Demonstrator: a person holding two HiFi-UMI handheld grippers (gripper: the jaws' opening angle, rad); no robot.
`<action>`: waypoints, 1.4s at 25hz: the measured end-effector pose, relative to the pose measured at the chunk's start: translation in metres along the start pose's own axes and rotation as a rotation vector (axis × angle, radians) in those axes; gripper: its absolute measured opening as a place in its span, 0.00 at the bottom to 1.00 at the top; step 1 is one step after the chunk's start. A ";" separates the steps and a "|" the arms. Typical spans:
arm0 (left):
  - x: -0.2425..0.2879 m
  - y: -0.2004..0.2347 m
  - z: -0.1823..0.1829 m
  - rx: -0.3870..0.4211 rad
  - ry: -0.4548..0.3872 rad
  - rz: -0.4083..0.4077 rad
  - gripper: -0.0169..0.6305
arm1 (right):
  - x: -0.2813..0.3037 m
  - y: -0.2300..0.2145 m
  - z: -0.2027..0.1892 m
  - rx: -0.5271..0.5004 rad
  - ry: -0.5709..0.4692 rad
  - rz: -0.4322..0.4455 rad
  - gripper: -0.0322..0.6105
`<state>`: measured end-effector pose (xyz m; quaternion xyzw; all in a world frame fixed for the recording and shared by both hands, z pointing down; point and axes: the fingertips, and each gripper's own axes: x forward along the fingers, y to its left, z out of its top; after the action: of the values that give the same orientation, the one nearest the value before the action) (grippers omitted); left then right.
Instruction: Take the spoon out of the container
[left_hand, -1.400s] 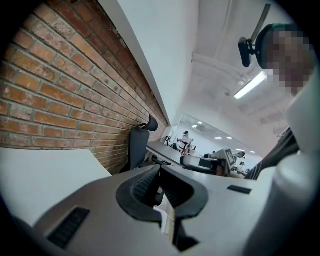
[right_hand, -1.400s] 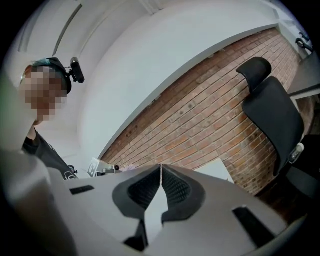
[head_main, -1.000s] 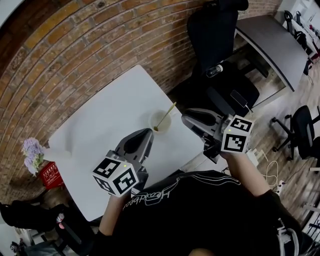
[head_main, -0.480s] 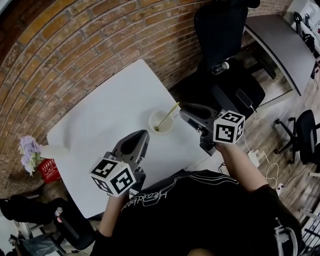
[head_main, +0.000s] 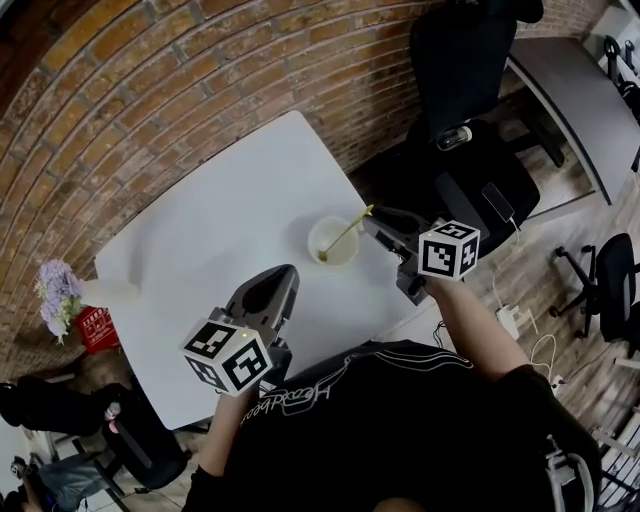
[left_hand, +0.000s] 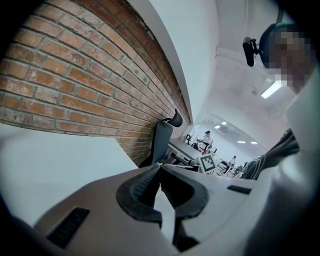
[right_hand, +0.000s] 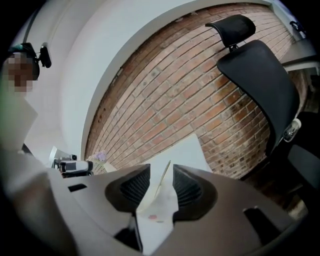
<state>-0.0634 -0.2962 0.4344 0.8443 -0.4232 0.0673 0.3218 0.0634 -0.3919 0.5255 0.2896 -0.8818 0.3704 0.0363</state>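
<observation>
A pale round container (head_main: 333, 240) stands on the white table (head_main: 220, 230) near its right edge. A thin yellowish spoon (head_main: 345, 233) leans in it, handle pointing up and right. My right gripper (head_main: 373, 219) is at the tip of that handle. In the right gripper view the jaws stand open with the spoon handle (right_hand: 165, 174) in the gap between them, and neither pad of the right gripper (right_hand: 161, 169) touches it. My left gripper (head_main: 283, 275) hovers over the table's near side, left of the container, shut with nothing in it (left_hand: 160, 165).
A black office chair (head_main: 460, 60) and a grey desk (head_main: 580, 85) stand beyond the table's right corner. Purple flowers (head_main: 52, 297) and a red crate (head_main: 95, 330) sit by the table's left end. A brick wall (head_main: 150, 80) runs behind the table.
My right gripper has moved left to the container until the spoon handle lies between its jaws. The left gripper has stayed in about the same place.
</observation>
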 end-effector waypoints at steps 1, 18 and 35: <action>0.000 0.002 -0.001 -0.004 0.002 0.003 0.04 | 0.003 -0.001 -0.002 0.009 0.004 0.004 0.24; -0.010 0.023 -0.013 -0.046 0.003 0.049 0.04 | 0.019 0.002 -0.008 0.062 -0.003 0.045 0.06; -0.023 0.010 -0.007 -0.019 -0.036 0.041 0.04 | 0.009 0.040 0.004 -0.041 -0.024 0.091 0.05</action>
<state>-0.0849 -0.2808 0.4359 0.8335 -0.4466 0.0544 0.3208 0.0347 -0.3764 0.5001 0.2526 -0.9020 0.3499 0.0150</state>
